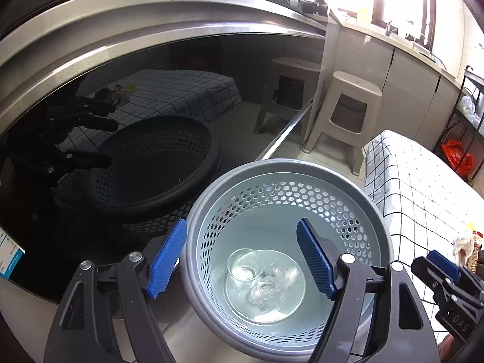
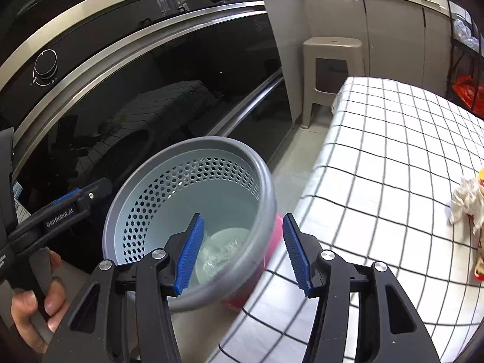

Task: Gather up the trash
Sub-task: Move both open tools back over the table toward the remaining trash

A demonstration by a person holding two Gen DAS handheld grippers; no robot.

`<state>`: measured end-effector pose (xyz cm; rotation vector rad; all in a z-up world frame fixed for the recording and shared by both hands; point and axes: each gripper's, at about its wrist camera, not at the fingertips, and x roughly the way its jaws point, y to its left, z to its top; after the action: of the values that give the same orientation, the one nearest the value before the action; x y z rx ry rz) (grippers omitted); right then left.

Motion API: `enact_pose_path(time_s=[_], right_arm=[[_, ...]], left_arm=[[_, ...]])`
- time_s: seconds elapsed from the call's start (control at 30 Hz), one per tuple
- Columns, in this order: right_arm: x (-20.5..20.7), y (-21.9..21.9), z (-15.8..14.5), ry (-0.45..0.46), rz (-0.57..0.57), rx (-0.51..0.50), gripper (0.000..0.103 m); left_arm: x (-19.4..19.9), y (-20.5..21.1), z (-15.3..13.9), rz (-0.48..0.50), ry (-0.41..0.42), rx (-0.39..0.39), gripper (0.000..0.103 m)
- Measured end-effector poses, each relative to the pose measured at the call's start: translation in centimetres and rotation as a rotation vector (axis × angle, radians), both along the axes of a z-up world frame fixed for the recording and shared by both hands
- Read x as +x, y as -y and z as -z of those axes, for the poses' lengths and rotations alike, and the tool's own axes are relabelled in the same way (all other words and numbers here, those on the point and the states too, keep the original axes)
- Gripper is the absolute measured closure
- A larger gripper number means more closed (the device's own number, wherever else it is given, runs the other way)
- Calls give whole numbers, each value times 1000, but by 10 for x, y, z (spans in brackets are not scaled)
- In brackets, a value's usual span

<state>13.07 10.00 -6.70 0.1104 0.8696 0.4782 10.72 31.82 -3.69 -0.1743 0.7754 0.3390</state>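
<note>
A grey perforated trash basket (image 1: pixel 211 199) stands on the floor between the oven and the table. On its bottom lie a clear plastic cup (image 1: pixel 243 267) and a crumpled clear wrapper (image 1: pixel 272 286). My left gripper (image 1: pixel 242 222) hangs open above the basket with nothing between its blue pads. My right gripper (image 2: pixel 243 216) is open too, over the basket's rim (image 2: pixel 145 175) on the table side, and holds nothing. A crumpled white paper wad (image 2: pixel 467 202) lies on the table to the right, also seen in the left wrist view as the wad (image 1: pixel 464 242).
The oven's black glass door (image 2: pixel 151 90) rises just behind the basket. A table with a checked cloth (image 2: pixel 393 151) stands close on the right. A beige stool (image 2: pixel 332 69) sits beyond it, and a red bag (image 1: pixel 456 157) by a rack. A hand (image 2: pixel 36 302) holds the left gripper's handle.
</note>
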Motion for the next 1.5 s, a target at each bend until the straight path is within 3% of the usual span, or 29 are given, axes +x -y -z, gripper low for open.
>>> enact_pose_path(time_s=[0.43, 0.77, 0.9, 1.17, 1.5], right_arm=[[-55, 74, -16, 36, 101, -45, 46], [-91, 139, -34, 120, 151, -98, 41], [-91, 170, -37, 93, 189, -81, 41], [-94, 223, -39, 79, 263, -9, 38], [-104, 280, -31, 85, 332, -41, 38]], left_arm=[[-14, 28, -5, 40, 20, -50, 25], [-24, 67, -8, 108, 29, -32, 23], [-26, 84, -14, 132, 49, -6, 23], [-20, 131, -19, 217, 53, 12, 23], [-15, 214, -24, 347, 48, 74, 23]])
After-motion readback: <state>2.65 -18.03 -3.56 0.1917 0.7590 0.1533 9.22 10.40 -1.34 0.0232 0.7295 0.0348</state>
